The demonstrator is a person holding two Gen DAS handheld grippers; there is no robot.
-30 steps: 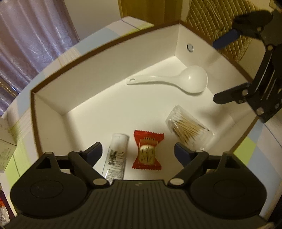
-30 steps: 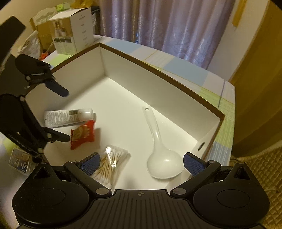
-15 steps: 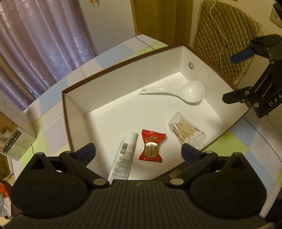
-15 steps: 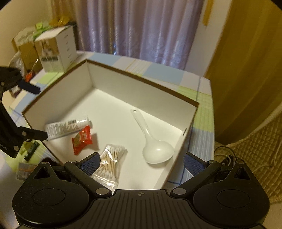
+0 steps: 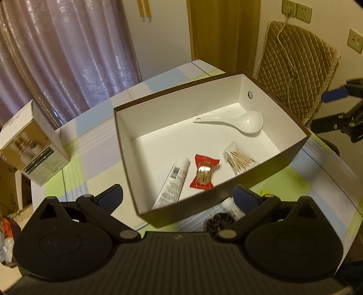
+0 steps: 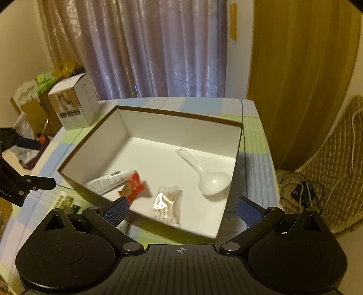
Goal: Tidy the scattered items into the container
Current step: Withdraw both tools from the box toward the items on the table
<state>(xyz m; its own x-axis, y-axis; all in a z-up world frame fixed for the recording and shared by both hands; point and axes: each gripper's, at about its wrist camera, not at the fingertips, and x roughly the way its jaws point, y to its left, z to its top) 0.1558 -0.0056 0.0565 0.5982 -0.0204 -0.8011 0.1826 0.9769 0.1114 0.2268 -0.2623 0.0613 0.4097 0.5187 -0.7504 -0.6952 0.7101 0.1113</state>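
Home room: purple curtains, checked-cloth surface, quilted chair cover, wall sockets, stacked boxes.

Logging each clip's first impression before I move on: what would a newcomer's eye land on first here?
The open white-lined box in the middle of the pastel checked table stands out first, holding a white spoon at its far end and a red snack packet, a white tube and a bag of cotton swabs near the front wall. Next, the left hand-held gripper and the right hand-held gripper hang open and empty over the near edge.
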